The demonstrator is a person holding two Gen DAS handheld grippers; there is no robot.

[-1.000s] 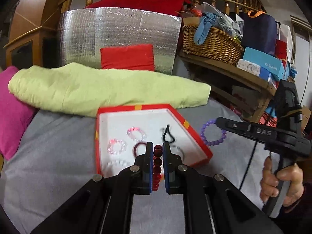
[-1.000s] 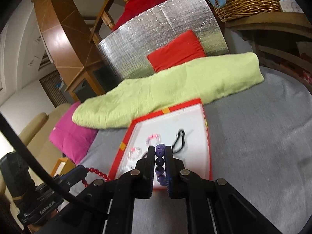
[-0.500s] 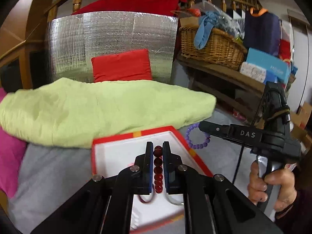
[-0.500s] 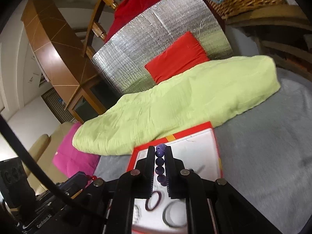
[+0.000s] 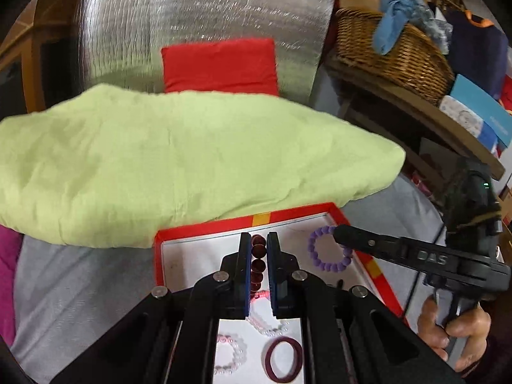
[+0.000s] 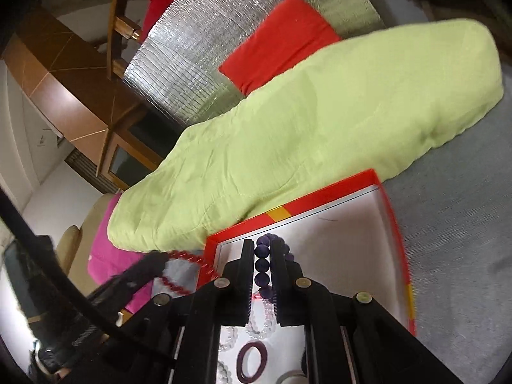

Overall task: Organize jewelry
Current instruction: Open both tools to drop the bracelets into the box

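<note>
In our left wrist view, our left gripper (image 5: 259, 249) is clamped on the dark red bead bracelet (image 5: 258, 264) over the red-rimmed tray (image 5: 204, 228); at three o'clock the purple bead bracelet (image 5: 326, 265) hangs from our right gripper (image 5: 336, 233).

In our right wrist view, that gripper (image 6: 265, 254) pinches the purple beads above the tray's far edge, the red bracelet at nine o'clock.

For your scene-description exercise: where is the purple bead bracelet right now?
The purple bead bracelet hangs from the right gripper over the far right part of the red-rimmed tray, right of the left gripper.
</note>
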